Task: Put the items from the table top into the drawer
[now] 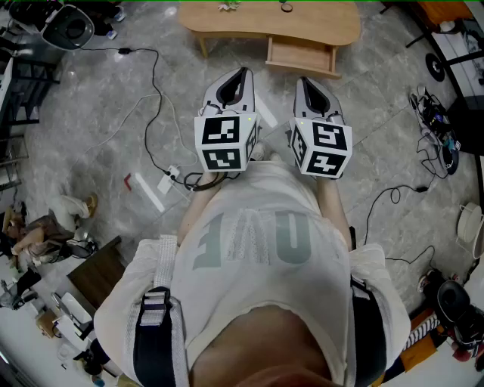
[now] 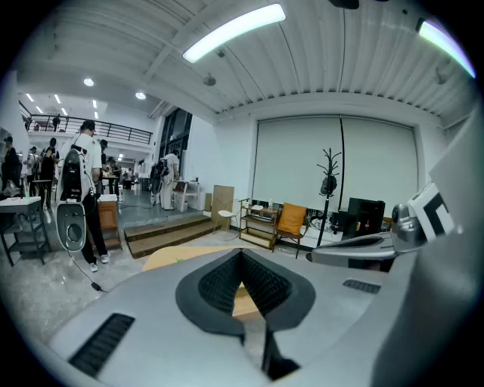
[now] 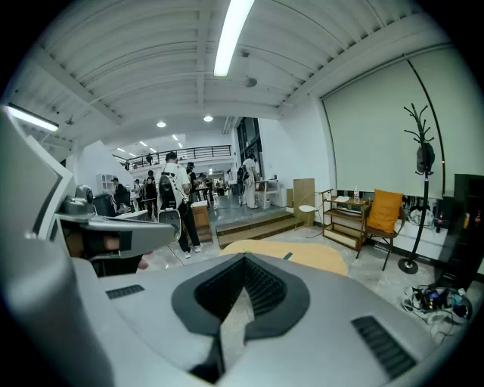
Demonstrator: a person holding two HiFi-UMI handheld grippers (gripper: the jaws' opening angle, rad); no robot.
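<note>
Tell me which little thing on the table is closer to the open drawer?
The dark thing, straight behind the drawer. The pale greenish thing lies further left on the table.

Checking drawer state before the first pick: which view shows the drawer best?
Head view: the drawer shows pulled out from under the table, seen from above. The left gripper view and right gripper view show only a strip of that table beyond the jaws; no drawer visible.

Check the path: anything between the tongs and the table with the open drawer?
Nothing visible. Bare floor lies between the left tongs, the right tongs and the table, whose drawer stands open. A cable crosses the floor further left, off the path.
</note>
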